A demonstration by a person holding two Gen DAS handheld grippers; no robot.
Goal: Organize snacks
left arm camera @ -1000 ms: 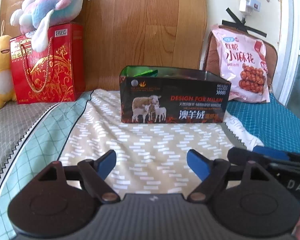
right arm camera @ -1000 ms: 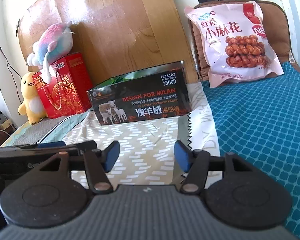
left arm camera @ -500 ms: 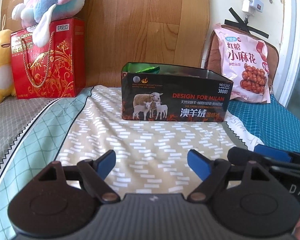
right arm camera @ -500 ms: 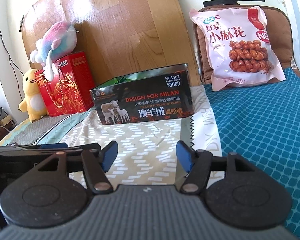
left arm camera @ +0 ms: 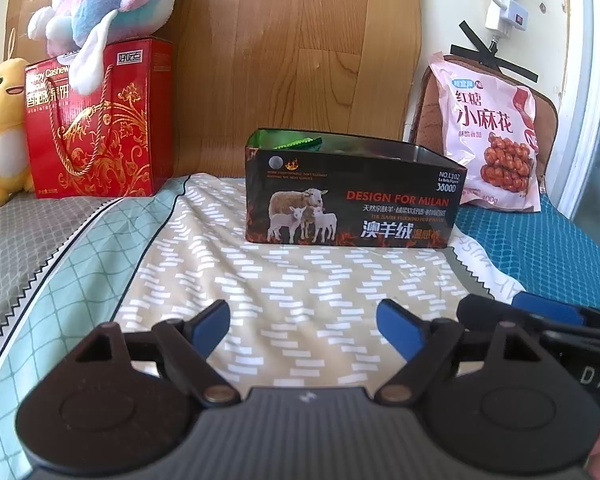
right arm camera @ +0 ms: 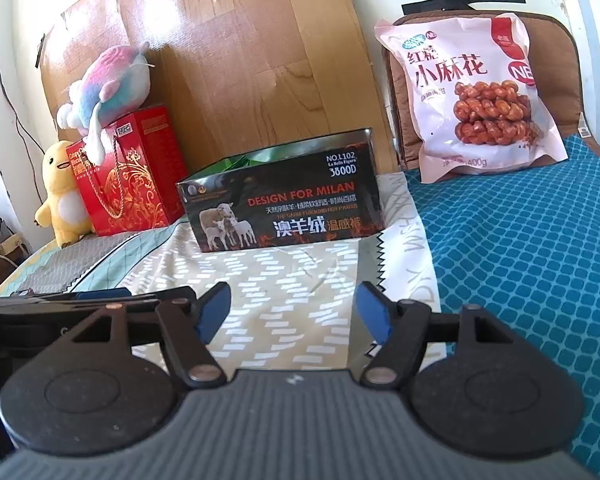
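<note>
A black open-top box (left arm camera: pixel 352 200) with sheep pictures stands on the bed ahead, also in the right wrist view (right arm camera: pixel 284 204). A green packet (left arm camera: pixel 296 143) shows inside it. A pink snack bag (left arm camera: pixel 492 136) leans at the back right, also in the right wrist view (right arm camera: pixel 472 96). A red gift box (left arm camera: pixel 96 120) stands at the back left, also in the right wrist view (right arm camera: pixel 128 172). My left gripper (left arm camera: pixel 302 332) is open and empty, low over the bedspread. My right gripper (right arm camera: pixel 294 316) is open and empty beside it.
A wooden headboard (left arm camera: pixel 280 60) backs the bed. A pastel plush (left arm camera: pixel 108 4) lies on the red gift box and a yellow duck plush (left arm camera: pixel 0 128) stands to its left. A blue patterned cover (right arm camera: pixel 520 260) lies on the right. A brown cushion (right arm camera: pixel 556 76) is behind the pink bag.
Both grippers have drifted slightly back and tilted up, so the box and bag sit a little lower in view. Both stay open and empty.
</note>
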